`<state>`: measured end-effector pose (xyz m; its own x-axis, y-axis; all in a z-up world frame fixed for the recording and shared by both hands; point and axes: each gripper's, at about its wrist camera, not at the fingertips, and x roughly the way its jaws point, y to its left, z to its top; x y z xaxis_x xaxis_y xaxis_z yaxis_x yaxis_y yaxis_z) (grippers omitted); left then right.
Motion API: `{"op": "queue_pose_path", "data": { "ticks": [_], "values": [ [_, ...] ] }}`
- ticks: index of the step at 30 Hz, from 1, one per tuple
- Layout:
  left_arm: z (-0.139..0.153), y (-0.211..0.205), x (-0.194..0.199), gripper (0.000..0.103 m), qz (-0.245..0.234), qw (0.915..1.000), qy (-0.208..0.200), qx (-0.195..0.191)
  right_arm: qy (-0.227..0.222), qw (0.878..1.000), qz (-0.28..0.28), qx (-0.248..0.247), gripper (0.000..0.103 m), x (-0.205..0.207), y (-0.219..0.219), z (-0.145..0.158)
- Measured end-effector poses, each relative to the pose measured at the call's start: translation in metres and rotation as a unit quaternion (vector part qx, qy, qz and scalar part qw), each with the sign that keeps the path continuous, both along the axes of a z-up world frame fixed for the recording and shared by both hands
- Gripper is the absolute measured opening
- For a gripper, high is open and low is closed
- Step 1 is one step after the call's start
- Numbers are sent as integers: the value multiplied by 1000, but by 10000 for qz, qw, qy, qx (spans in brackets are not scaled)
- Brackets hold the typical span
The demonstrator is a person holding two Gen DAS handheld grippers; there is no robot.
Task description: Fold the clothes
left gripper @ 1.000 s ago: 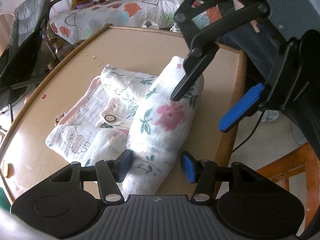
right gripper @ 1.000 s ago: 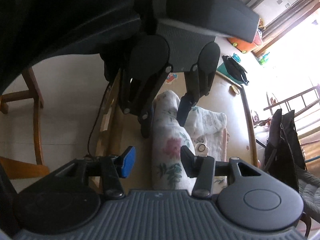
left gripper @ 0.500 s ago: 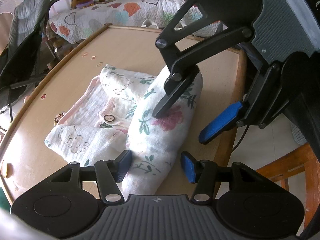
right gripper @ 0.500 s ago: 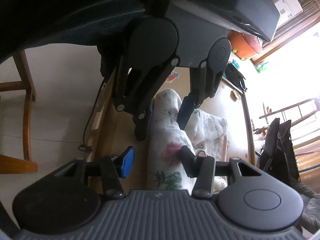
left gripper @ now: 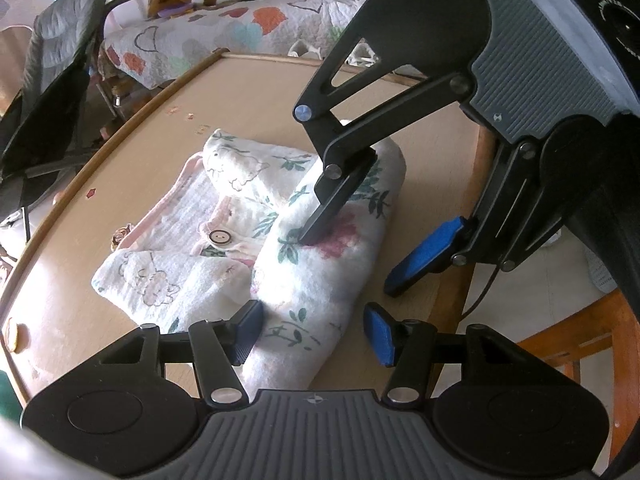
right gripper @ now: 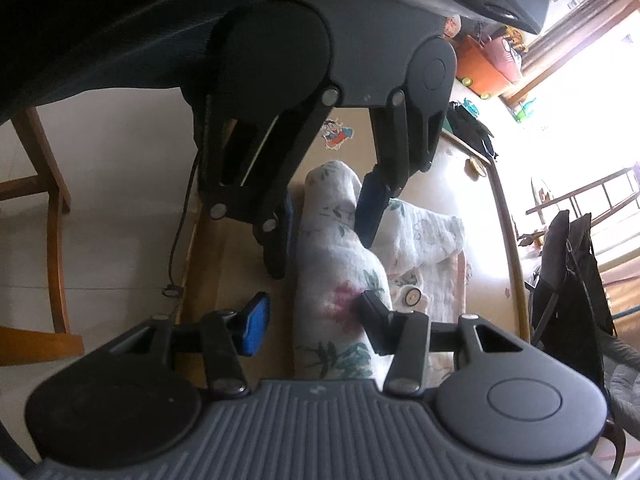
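Lying between both grippers' open fingers (left gripper: pixel 250 330) | folded garment (left gripper: pixel 320 280) | table (left gripper: pixel 260 100)

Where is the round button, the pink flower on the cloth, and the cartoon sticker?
button (left gripper: pixel 218 239), left wrist view, centre of the round wooden button.
pink flower (right gripper: pixel 340 298), right wrist view, middle of the printed bloom.
cartoon sticker (right gripper: pixel 337 133), right wrist view, the figure's body.

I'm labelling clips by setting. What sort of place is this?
Probably a lived-in home bedroom: a bed with a patchwork quilt, a wooden table holding a folded floral garment, and a wooden chair.
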<state>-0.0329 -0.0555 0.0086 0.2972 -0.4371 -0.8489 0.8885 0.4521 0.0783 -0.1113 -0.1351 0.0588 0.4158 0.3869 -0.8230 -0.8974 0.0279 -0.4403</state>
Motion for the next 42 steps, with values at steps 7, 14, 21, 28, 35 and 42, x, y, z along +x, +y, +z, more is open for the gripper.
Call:
{"op": "queue_pose_path", "data": {
  "ticks": [7, 14, 21, 28, 35, 42],
  "values": [
    [2, 4, -6, 58, 218, 9995, -176, -156, 198, 9996, -158, 77, 45, 6, -1, 2],
    [11, 16, -17, 59, 200, 9988, -414, -185, 480, 9983, -272, 194, 34, 16, -4, 10],
    [17, 24, -26, 59, 125, 9984, -546, 68, 711, 9966, -357, 227, 31, 23, -5, 12],
    [24, 28, -33, 59, 179, 9961, -866, -10, 1061, 9917, -619, 367, 30, 35, -8, 19],
    [23, 18, -39, 59, -162, 9918, -1255, 156, 1418, 9849, -823, 558, 30, 48, -14, 24],
    [15, 10, -32, 53, -312, 9918, -1190, 339, 1878, 9740, -1009, 764, 30, 65, -20, 26]
  ]
}}
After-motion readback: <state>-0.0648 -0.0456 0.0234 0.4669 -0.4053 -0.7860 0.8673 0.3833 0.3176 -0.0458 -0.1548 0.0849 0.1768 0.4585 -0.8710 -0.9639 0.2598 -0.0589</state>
